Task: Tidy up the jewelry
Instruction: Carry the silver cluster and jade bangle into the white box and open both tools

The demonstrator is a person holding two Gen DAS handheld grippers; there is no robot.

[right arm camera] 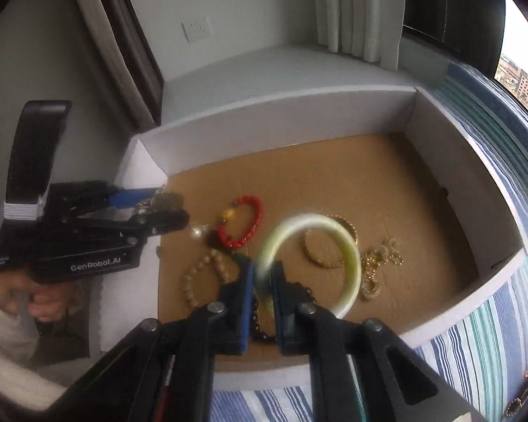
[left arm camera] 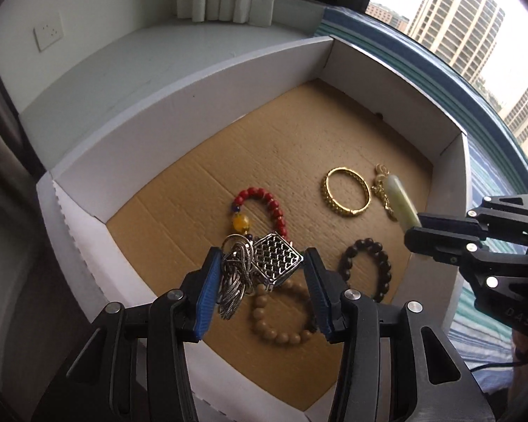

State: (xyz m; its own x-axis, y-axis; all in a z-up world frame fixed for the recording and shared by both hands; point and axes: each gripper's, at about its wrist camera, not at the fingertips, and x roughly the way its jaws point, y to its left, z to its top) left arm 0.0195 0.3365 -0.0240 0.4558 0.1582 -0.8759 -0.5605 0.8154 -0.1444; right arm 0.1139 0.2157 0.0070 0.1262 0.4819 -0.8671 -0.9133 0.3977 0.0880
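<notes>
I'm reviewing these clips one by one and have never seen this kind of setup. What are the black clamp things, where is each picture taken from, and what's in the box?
No robot here: a person holds a two-finger gripper in each hand, each carrying a fisheye camera looking along its fingers.

The left wrist view shows the left gripper shut on a silver necklace with a lattice pendant. The right wrist view shows the right gripper shut on a pale green bangle.

Both hang over a white cardboard box with a brown floor. Lying in it are a red bead bracelet, a gold bangle, a dark bead bracelet, a tan bead bracelet and a gold chain.
</notes>
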